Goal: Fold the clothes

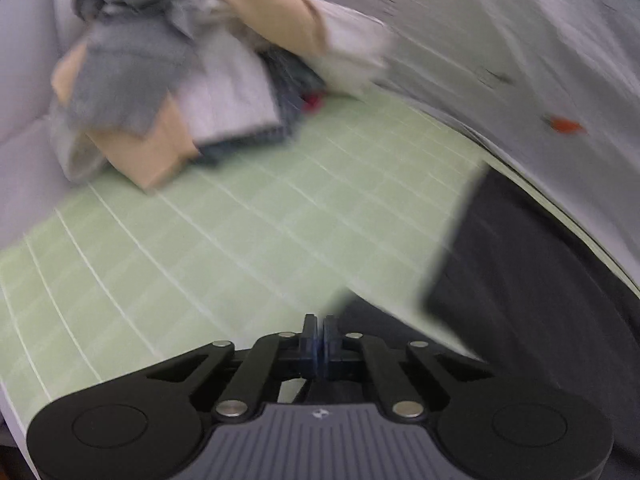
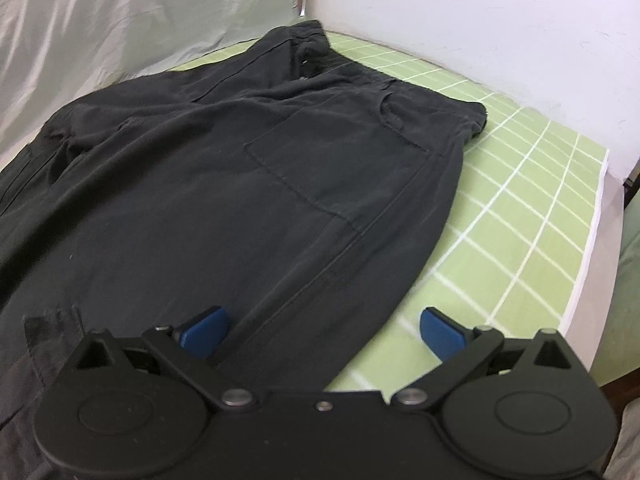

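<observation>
A black pair of trousers (image 2: 248, 184) lies spread on the green checked sheet (image 2: 520, 208), waistband at the far end. My right gripper (image 2: 324, 330) is open, its blue pads (image 2: 204, 332) either side of the trousers' near hem edge, just above the cloth. In the left wrist view the picture is blurred. My left gripper (image 1: 319, 330) is shut low over the sheet (image 1: 224, 240), next to a black trouser part (image 1: 532, 280) at the right. I cannot tell whether it pinches cloth.
A heap of grey, beige, white and dark clothes (image 1: 168, 80) lies at the far left of the sheet. A pale curtain (image 1: 520, 40) and a white wall (image 2: 480, 12) border the bed. The bed's edge (image 2: 588, 248) runs on the right.
</observation>
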{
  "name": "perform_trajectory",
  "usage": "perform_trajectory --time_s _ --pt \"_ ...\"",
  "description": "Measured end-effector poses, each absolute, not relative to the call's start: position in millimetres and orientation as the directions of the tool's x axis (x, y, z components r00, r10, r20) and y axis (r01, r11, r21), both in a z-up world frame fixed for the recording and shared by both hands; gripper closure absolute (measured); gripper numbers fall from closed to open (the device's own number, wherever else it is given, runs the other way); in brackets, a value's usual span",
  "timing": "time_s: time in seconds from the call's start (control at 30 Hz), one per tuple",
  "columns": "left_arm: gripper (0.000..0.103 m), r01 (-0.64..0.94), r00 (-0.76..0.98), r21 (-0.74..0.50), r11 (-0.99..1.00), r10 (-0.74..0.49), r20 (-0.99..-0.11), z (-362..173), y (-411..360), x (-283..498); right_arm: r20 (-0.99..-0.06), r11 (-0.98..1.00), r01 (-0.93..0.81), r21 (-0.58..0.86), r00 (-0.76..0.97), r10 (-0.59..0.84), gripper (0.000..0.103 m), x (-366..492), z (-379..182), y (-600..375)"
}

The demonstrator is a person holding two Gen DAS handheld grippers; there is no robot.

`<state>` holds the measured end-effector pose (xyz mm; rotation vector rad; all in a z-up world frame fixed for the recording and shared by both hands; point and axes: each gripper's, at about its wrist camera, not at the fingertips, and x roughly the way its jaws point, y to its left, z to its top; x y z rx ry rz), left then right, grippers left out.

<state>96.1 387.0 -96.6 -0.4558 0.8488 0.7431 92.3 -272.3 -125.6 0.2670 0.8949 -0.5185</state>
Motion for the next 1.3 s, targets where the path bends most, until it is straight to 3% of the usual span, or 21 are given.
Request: perform_trajectory --time_s 0.07,0.13,0.23,0.33,0.43,0.6,0.97,1.2,1.3 --pt "0.101 -0.780 0.372 0.004 0.626 0.469 -0.801 -98 403 108 -0.796 0.852 0.524 0.009 0.519 -0.311 0.000 88 -125 -270" --pt "0.093 -0.782 0.392 -0.058 0.621 0.417 -0.820 -95 412 106 -0.795 0.858 0.514 0.010 0.524 -0.304 0.000 85 -124 -269" --pt "0.058 -0.724 0.482 -0.167 0.669 0.318 -0.816 -91 395 92 -0.796 0.865 0.501 0.014 0.529 -0.294 0.000 83 -123 -269" --pt "0.042 -0.647 0.492 -0.152 0.747 0.257 -0.832 -97 357 82 -0.796 0.875 0.484 0.012 0.534 -0.285 0.000 82 -124 -267" --pt "0.032 -0.625 0.453 -0.131 0.770 0.220 -0.864 -108 318 75 -0.804 0.888 0.460 0.014 0.533 -0.263 0.000 82 -123 -268" --pt "0.028 -0.630 0.442 -0.208 0.748 0.126 -0.888 -116 282 73 -0.826 0.898 0.440 0.009 0.509 -0.241 0.000 91 -119 -273" --pt "0.025 -0.687 0.429 -0.167 0.707 0.209 -0.879 -110 274 106 -0.682 0.909 0.418 0.000 0.664 -0.306 0.000 165 -71 -313" --pt "0.024 -0.714 0.393 -0.086 0.695 0.296 -0.871 -112 274 162 -0.657 0.909 0.413 -0.048 0.672 -0.340 0.010 262 -72 -373" --pt "0.023 -0.720 0.372 -0.051 0.692 0.323 -0.870 -116 275 188 -0.672 0.900 0.436 0.019 0.672 -0.311 0.018 298 -82 -401"
